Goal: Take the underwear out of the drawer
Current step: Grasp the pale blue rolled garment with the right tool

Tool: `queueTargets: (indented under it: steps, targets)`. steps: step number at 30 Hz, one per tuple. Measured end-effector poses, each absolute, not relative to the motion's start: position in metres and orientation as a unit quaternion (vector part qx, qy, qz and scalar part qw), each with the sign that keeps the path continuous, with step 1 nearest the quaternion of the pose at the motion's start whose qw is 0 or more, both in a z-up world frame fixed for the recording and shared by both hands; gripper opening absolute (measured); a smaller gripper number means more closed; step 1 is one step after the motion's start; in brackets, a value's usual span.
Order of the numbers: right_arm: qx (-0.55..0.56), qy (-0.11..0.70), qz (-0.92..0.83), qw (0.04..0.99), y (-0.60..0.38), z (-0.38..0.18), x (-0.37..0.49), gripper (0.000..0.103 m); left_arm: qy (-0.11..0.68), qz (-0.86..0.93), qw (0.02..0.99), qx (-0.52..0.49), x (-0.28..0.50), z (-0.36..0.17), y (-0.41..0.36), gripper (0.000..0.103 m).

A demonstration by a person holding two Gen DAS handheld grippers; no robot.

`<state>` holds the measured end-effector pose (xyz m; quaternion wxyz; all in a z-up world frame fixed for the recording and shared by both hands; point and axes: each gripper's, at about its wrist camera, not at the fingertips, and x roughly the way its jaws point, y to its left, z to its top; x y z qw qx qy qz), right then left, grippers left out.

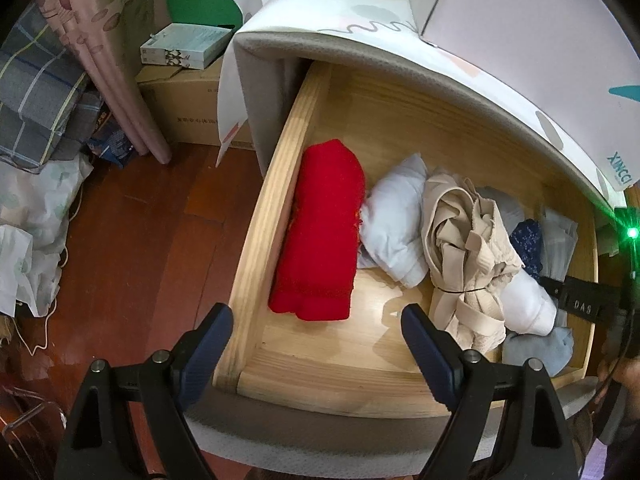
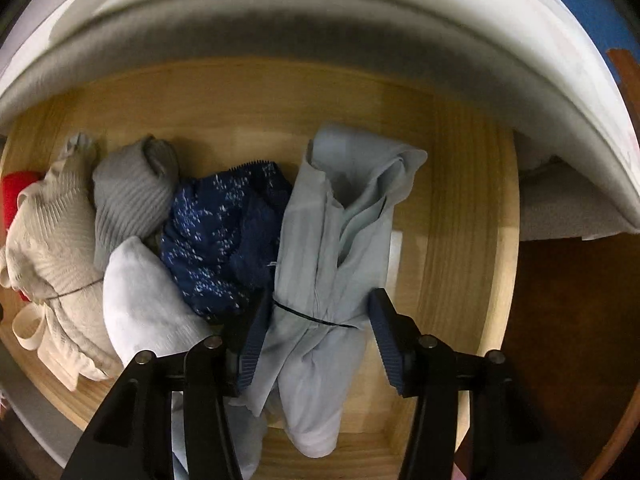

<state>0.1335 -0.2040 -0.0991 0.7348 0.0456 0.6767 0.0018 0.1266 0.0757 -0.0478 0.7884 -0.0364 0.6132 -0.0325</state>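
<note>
The left gripper (image 1: 316, 322) hangs wide open over the front left corner of the drawer (image 1: 280, 184), holding nothing; the red roll (image 1: 320, 232) lies just past its fingers, against the left wall. If this hand drops as it stands, one finger could catch the drawer's front edge, since that finger sits outside the wall.

Moving right, a white bundle (image 1: 396, 220), a beige bundle (image 1: 464, 240) tied with a thin band, and a dark blue patterned piece (image 2: 224, 236) are packed together, touching. They could be dragged along with whatever comes out.

Furthest right, the right gripper (image 2: 316, 316) points down into the drawer, its jaws partly open on either side of the pale blue bundle (image 2: 336, 248), right at the black tie round its waist. The left finger seems to touch the cloth; the right pad stands just clear, so I judge the bundle not yet gripped. The risk here is that the left finger also pinches the blue patterned piece pressed beside it, or that the jaws close on loose folds only and the bundle slips out during the lift.
</note>
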Motion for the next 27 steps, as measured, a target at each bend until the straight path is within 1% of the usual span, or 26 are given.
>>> queueTargets:
  steps: [6, 11, 20, 27]
  targets:
    - [-0.006, 0.700, 0.006, 0.714, -0.197, -0.111, 0.118, 0.048, 0.612, -0.034, 0.789, -0.039, 0.126, -0.047, 0.076, 0.088]
    - [0.005, 0.699, 0.010, 0.715, -0.198, -0.110, 0.106, 0.044, 0.610, -0.038, 0.791, -0.030, 0.126, -0.046, 0.073, 0.088]
    - [0.023, 0.695, 0.012, 0.718, -0.214, -0.108, 0.088, 0.043, 0.609, -0.045, 0.792, -0.021, 0.126, -0.045, 0.071, 0.088]
    - [0.021, 0.695, 0.012, 0.719, -0.222, -0.103, 0.082, 0.043, 0.600, -0.053, 0.798, 0.016, 0.138, -0.043, 0.065, 0.088]
